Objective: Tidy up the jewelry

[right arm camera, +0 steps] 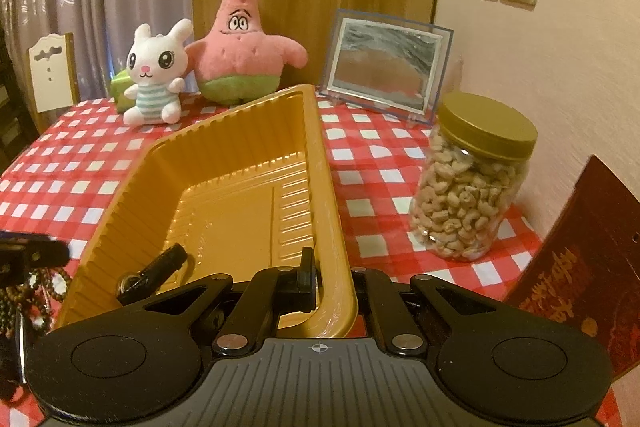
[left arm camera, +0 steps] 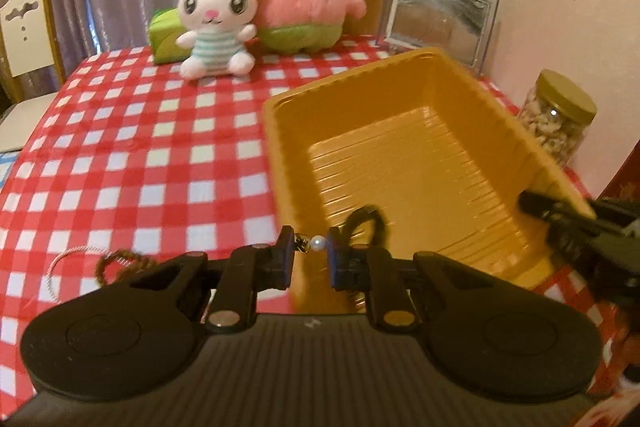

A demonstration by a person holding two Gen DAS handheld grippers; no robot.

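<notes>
To finish the drop well, the left gripper [left arm camera: 311, 255], fingers partly apart with a pearl earring [left arm camera: 316, 242] bridging them, needed to clear the gold tray's [left arm camera: 400, 67] near-left rim before widening, while the right gripper [right arm camera: 334, 283] clamped that tray's near-right wall steady.

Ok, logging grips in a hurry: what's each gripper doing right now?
Left gripper: shut on pearl.
Right gripper: shut on tray rim.
</notes>
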